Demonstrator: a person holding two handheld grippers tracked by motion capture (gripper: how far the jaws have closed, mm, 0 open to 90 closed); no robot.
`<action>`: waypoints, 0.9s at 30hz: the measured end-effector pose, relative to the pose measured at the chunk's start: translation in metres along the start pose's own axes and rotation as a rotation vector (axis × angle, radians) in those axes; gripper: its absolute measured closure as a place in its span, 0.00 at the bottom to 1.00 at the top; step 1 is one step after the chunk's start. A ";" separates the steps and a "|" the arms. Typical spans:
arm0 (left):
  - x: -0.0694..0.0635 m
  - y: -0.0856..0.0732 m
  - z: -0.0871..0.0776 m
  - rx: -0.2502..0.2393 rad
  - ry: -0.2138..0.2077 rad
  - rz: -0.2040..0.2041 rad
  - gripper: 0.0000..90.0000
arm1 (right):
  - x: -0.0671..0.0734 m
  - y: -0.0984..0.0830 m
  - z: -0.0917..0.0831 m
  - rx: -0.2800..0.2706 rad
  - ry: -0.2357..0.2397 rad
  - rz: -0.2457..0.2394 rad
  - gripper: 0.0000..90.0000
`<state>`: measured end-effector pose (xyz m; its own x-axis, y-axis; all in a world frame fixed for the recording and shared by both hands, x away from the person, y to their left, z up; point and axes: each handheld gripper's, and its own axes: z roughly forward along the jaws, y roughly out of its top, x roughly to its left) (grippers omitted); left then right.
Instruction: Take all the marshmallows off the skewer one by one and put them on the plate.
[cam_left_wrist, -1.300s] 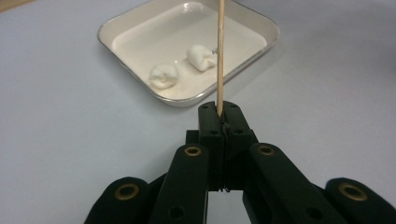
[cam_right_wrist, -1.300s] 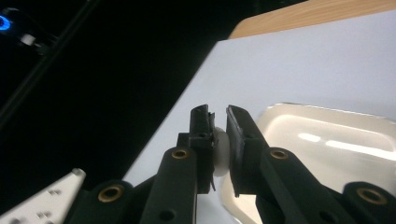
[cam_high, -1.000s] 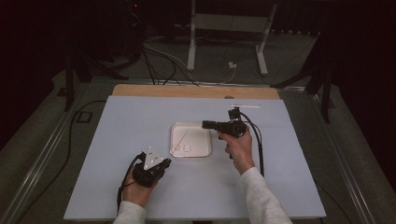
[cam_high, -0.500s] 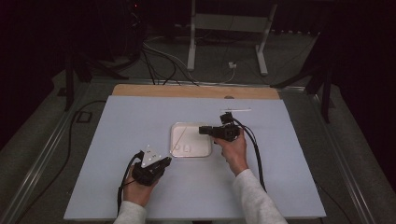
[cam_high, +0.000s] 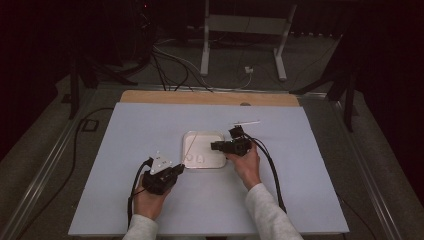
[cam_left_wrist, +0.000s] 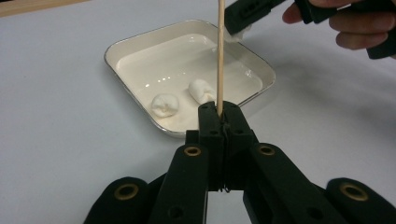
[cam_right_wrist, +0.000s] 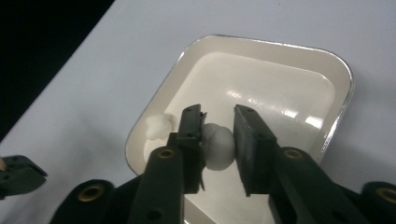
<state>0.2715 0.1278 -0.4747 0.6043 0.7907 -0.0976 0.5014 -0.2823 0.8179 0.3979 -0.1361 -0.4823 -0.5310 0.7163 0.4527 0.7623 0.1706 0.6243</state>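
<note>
The left gripper (cam_left_wrist: 219, 109) has its jaws fully closed on a thin wooden skewer (cam_left_wrist: 220, 51), which stands up straight from the jaw tips. It rests on the white table (cam_high: 125, 150), just beside the near left corner of the white tray (cam_high: 218, 136).

The right gripper (cam_right_wrist: 218, 140) hangs over the tray (cam_right_wrist: 261, 84) from the right side – its jaws have just been opening and now stand a little apart. A white marshmallow (cam_right_wrist: 218, 145) sits between them: it seems to lie against the left pad, while a thin gap shows at the right pad, so the grip looks released.

In the left gripper view, two more white marshmallows (cam_left_wrist: 166, 105) lie on the floor of the tray, near its front edge and close to each other – the skewer passes in front of them.

I can read no brand, label or writing on the tray, the grippers or the table
</note>
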 end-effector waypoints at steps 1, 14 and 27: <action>0.000 0.001 0.001 0.001 0.000 -0.004 1.00 | 0.000 0.000 0.001 0.006 -0.003 0.000 0.71; 0.007 0.008 0.008 -0.007 -0.003 -0.052 1.00 | 0.002 -0.002 0.001 0.002 0.029 -0.020 0.34; 0.008 0.025 0.026 0.004 0.005 -0.077 1.00 | 0.021 -0.007 -0.034 -0.127 0.015 -0.112 0.00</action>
<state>0.3056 0.1129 -0.4698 0.5605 0.8130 -0.1576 0.5490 -0.2223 0.8057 0.3685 -0.1449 -0.4559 -0.6165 0.6869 0.3848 0.6455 0.1611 0.7466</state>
